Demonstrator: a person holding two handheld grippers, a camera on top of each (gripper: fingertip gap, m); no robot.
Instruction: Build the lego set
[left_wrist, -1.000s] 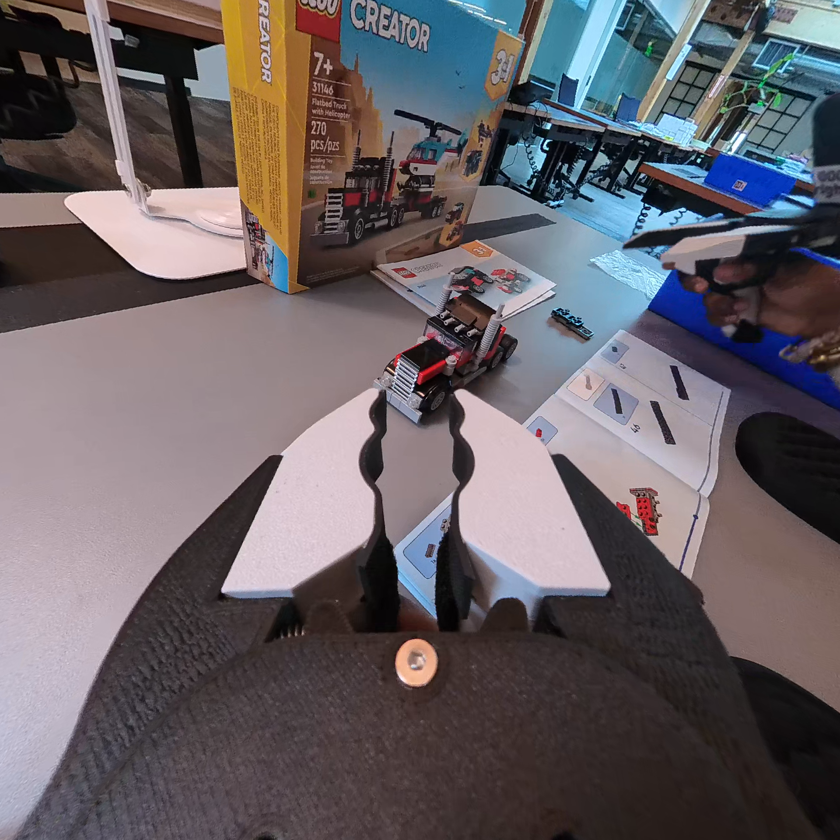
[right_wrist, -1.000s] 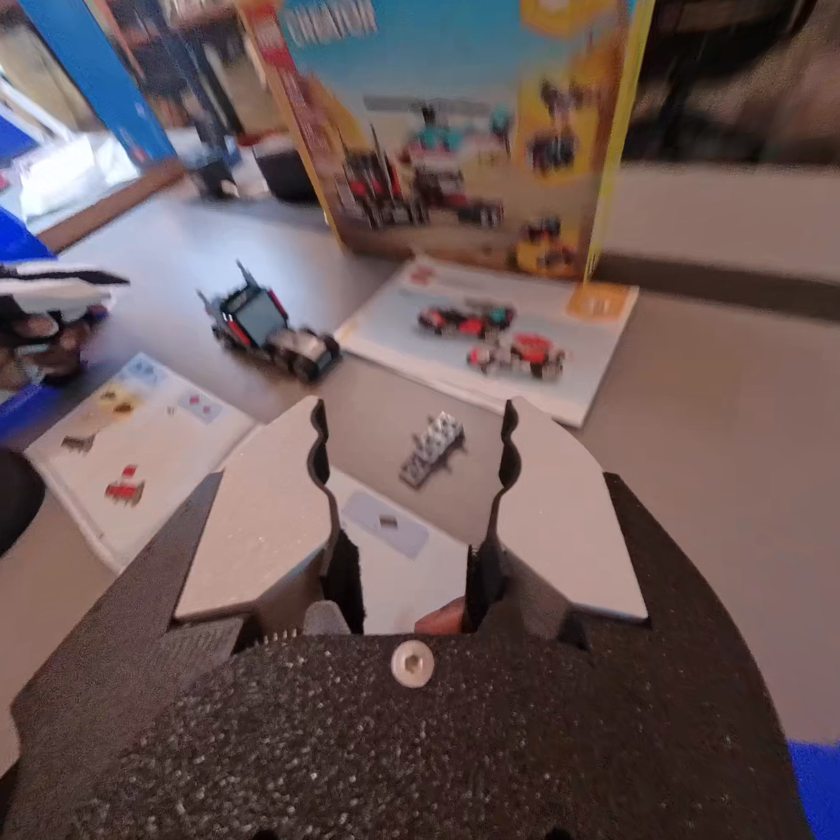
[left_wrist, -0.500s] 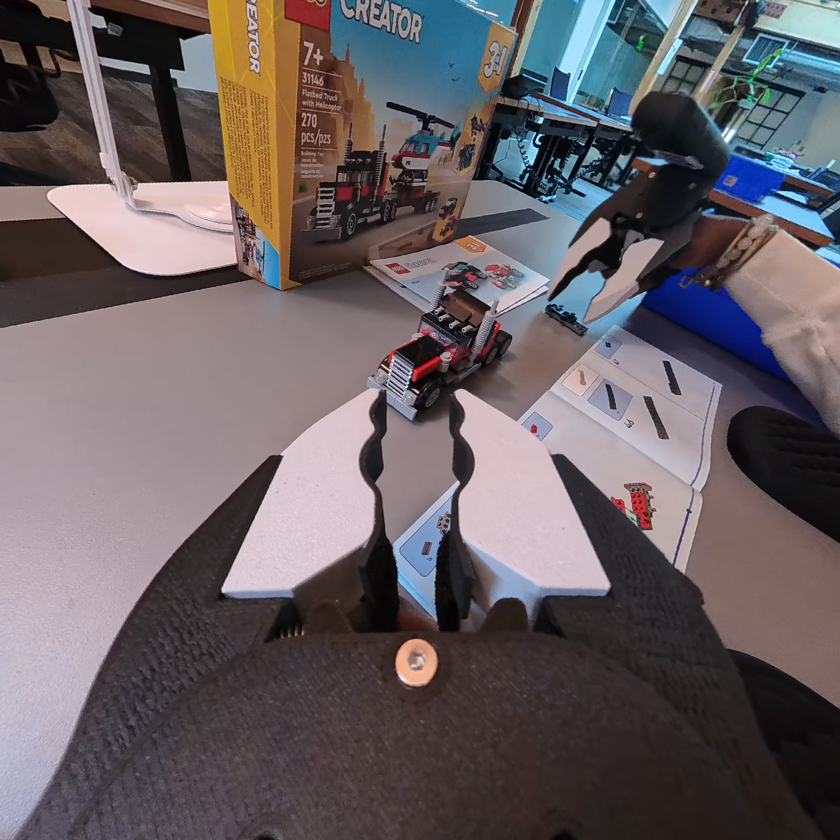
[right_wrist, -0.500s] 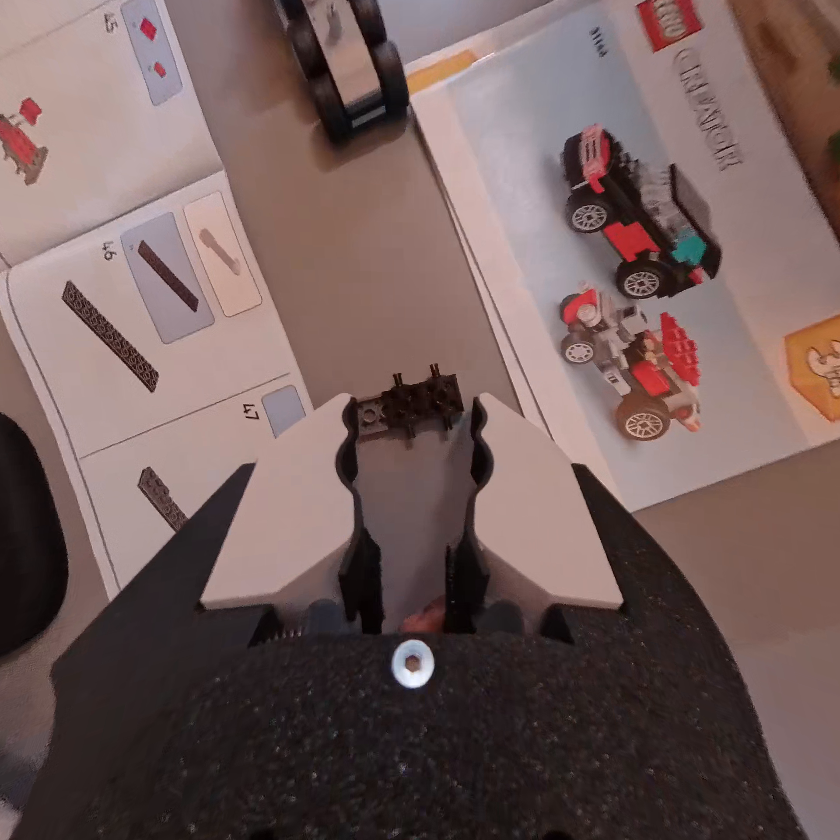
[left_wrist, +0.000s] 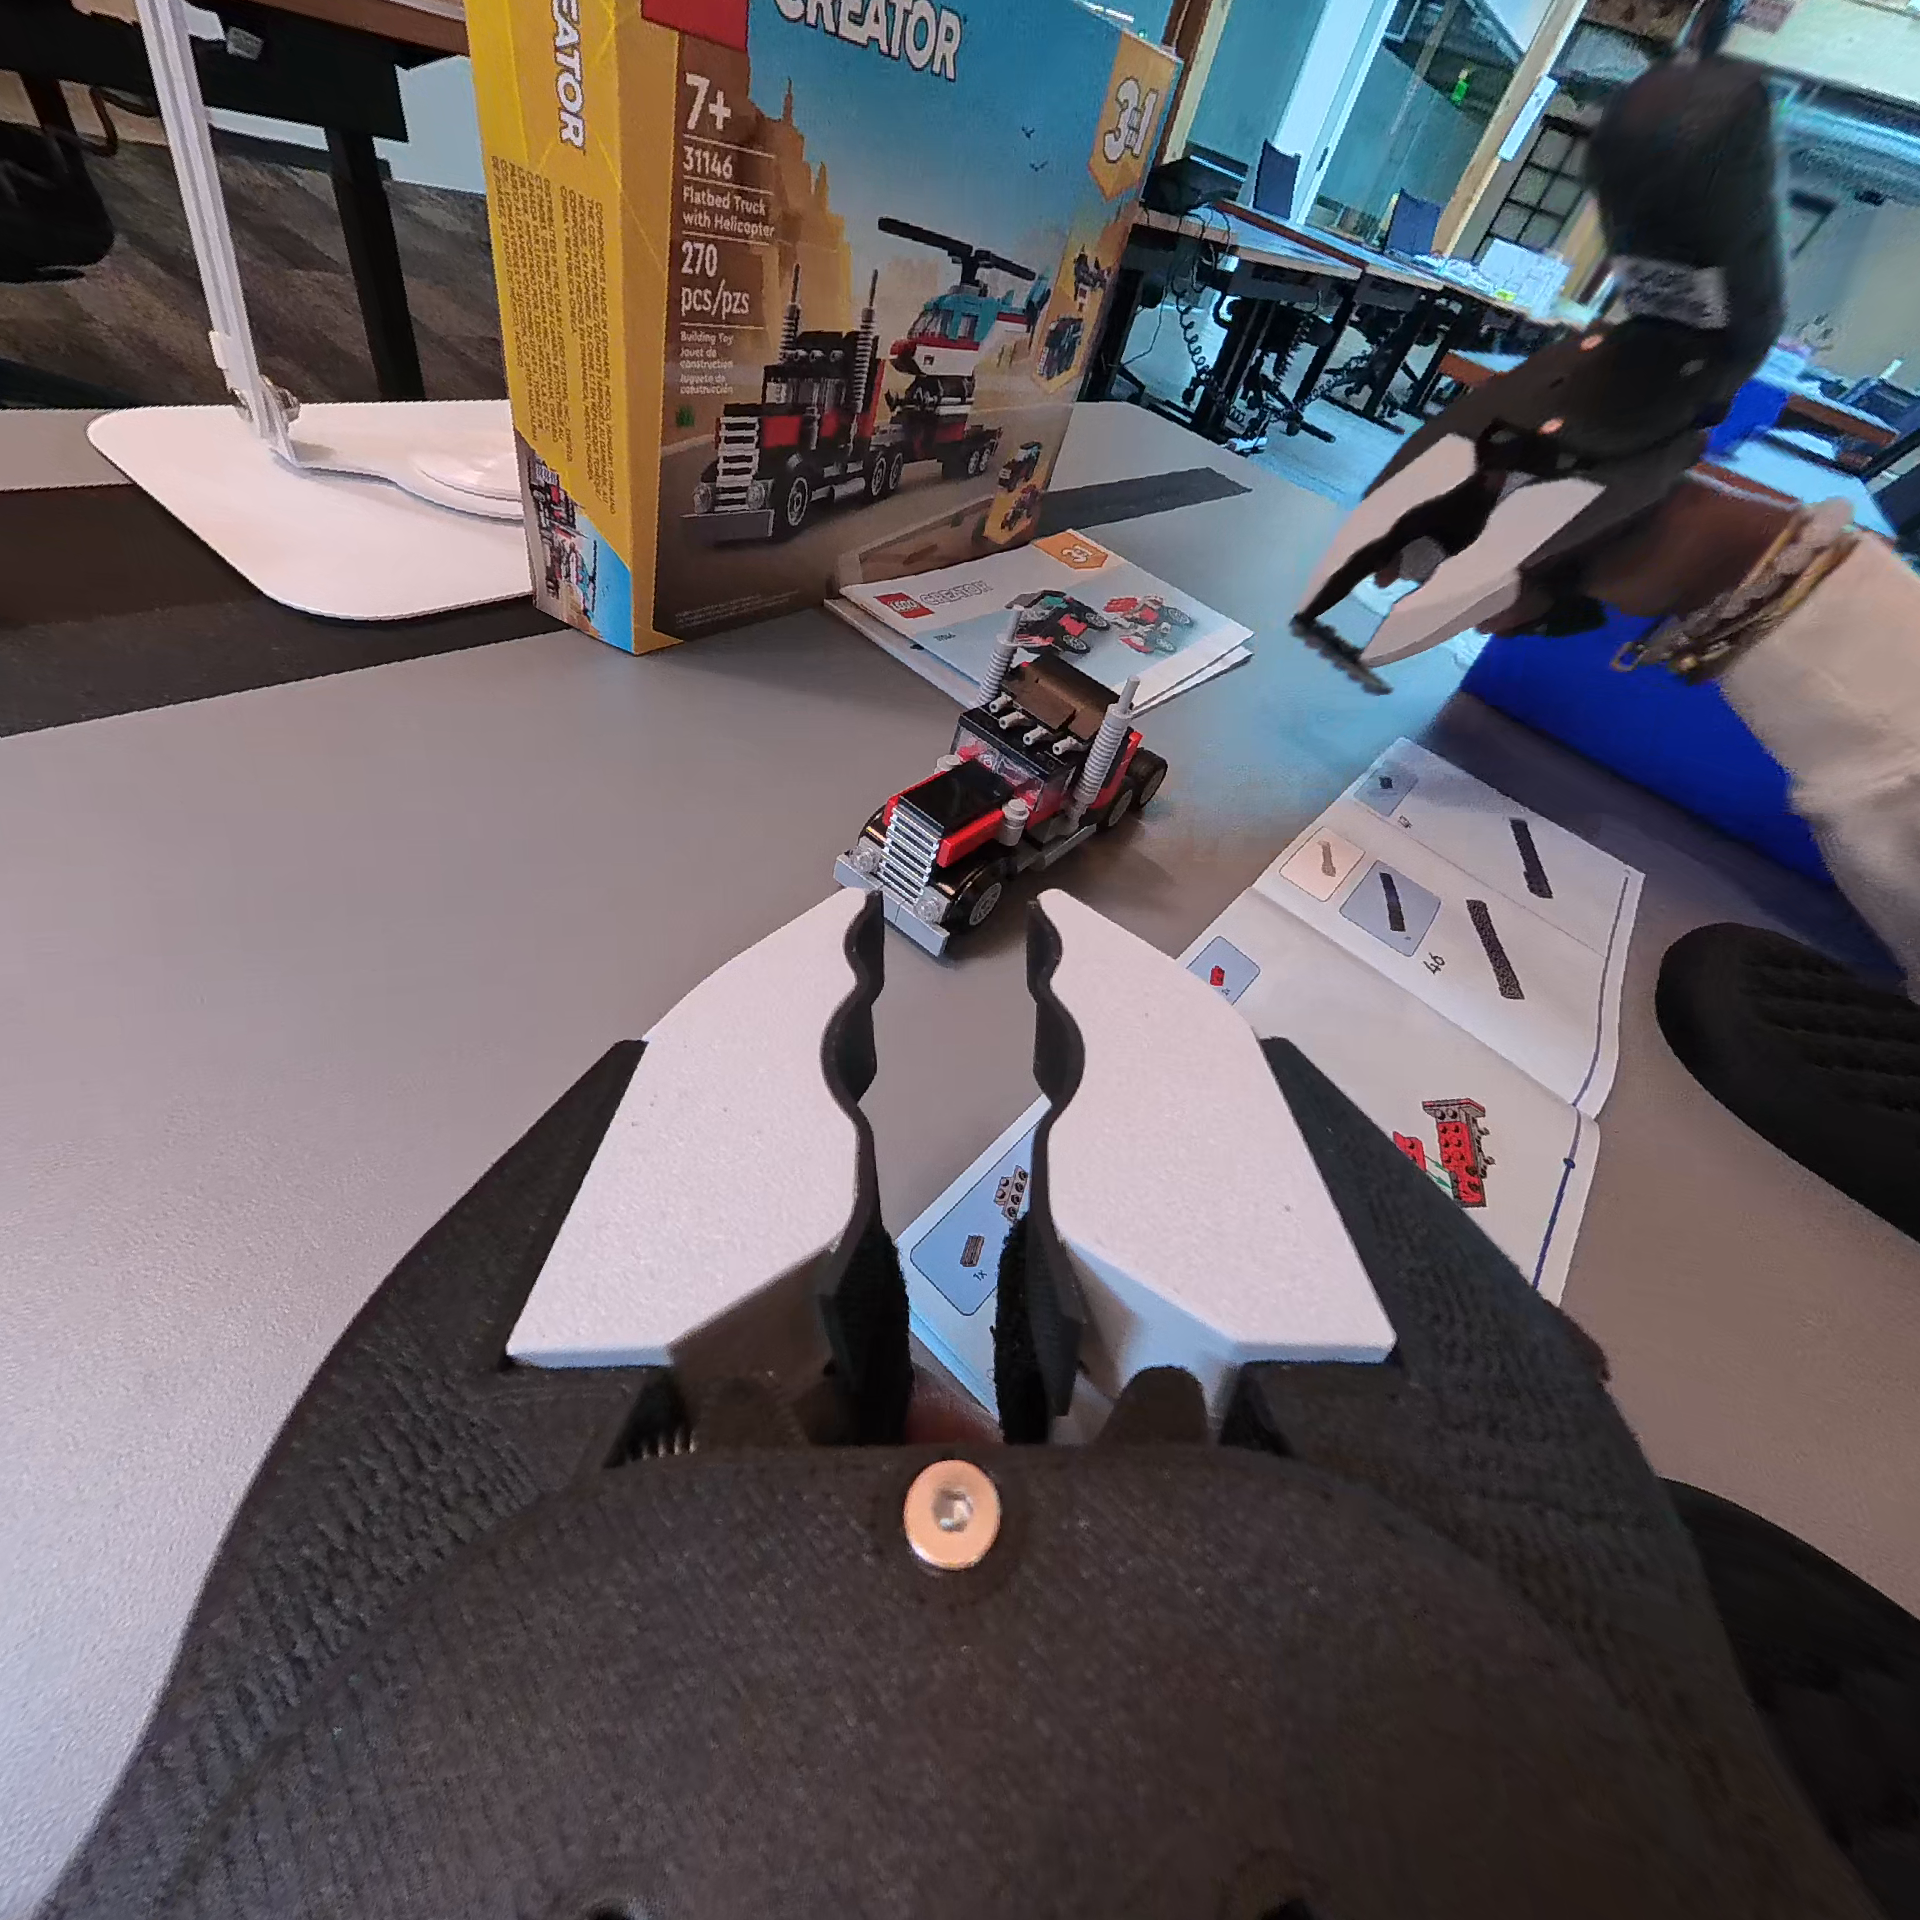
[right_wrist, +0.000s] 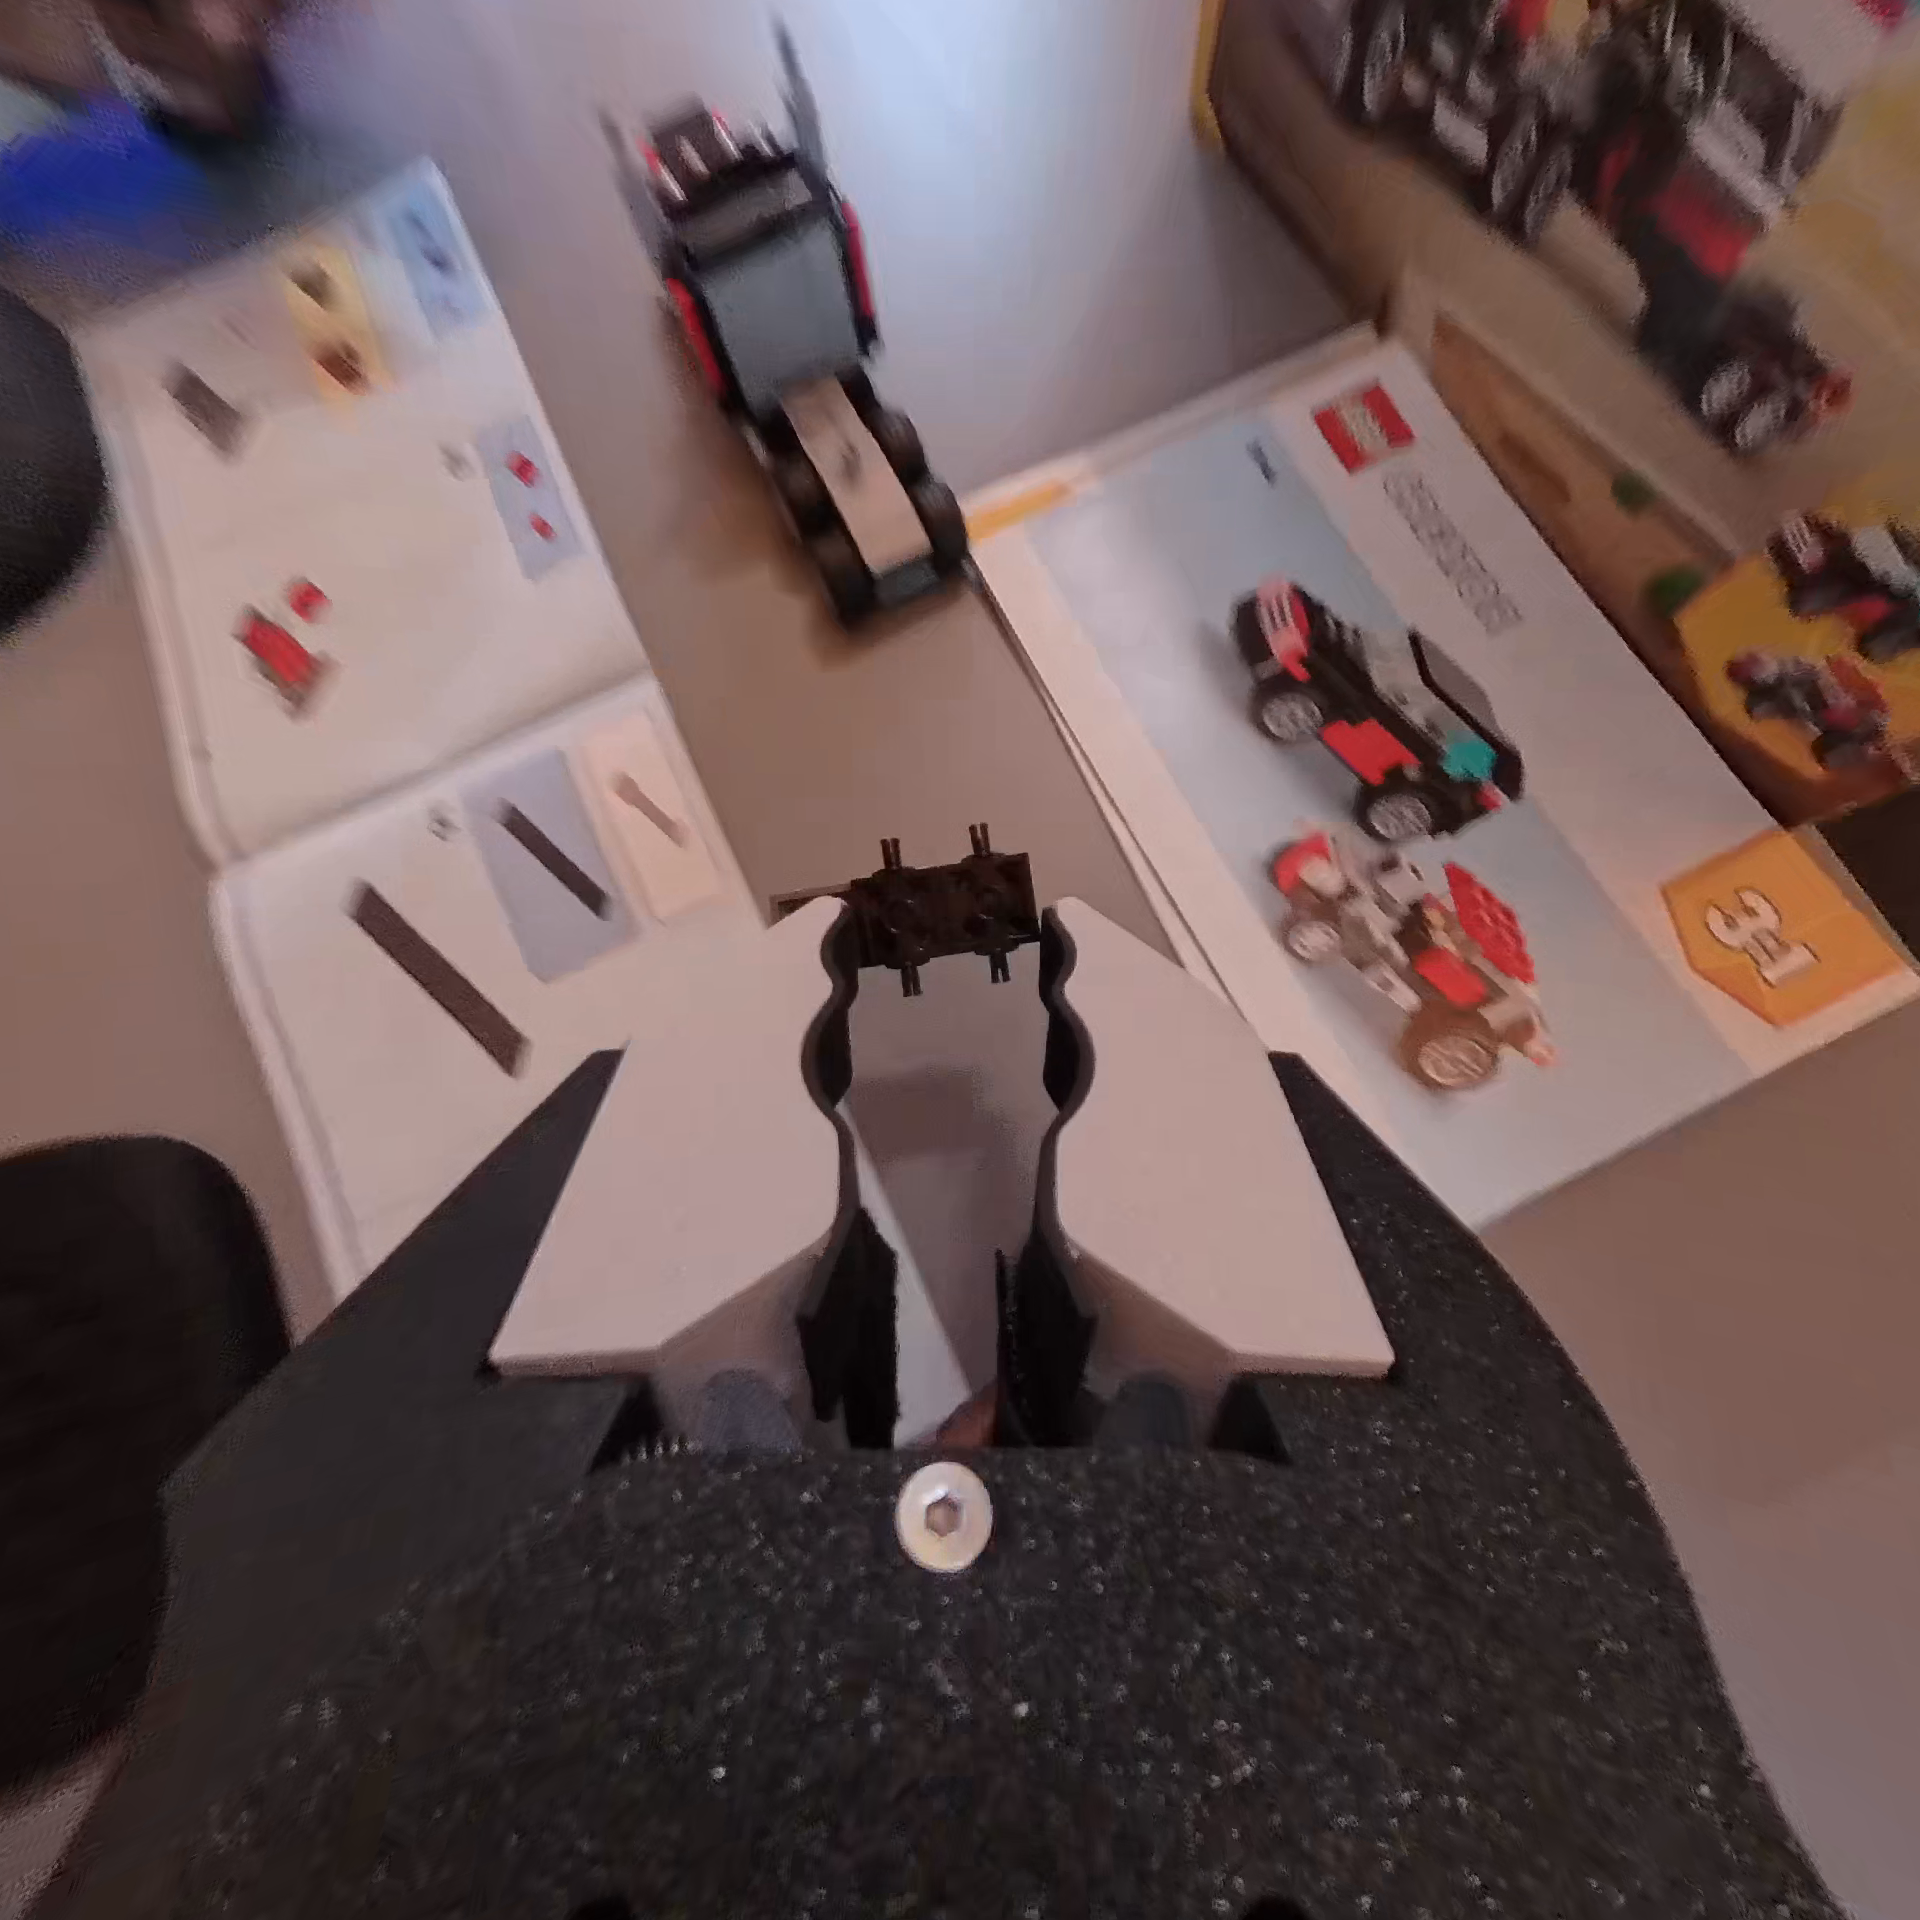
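A black and red lego truck (left_wrist: 1003, 805) stands on the grey table, also in the right wrist view (right_wrist: 800, 384). My left gripper (left_wrist: 951, 914) is open and empty, its tips just short of the truck's grille. My right gripper (right_wrist: 940, 914) is shut on a small black axle piece (right_wrist: 945, 904) held between its tips, lifted above the table. It shows in the left wrist view (left_wrist: 1345, 644) at the right, raised beyond the truck, with the piece (left_wrist: 1340, 657) at its tips.
The lego box (left_wrist: 810, 301) stands behind the truck. A closed booklet (left_wrist: 1039, 613) lies before it. An open instruction booklet (left_wrist: 1434, 997) lies at the right, under my left gripper. A white stand base (left_wrist: 312, 499) sits at the back left, a blue bin (left_wrist: 1642, 717) at the right.
My right gripper came down over the black axle piece, shut on it and lifted it off the table. My left gripper edged closer to the truck and stayed open.
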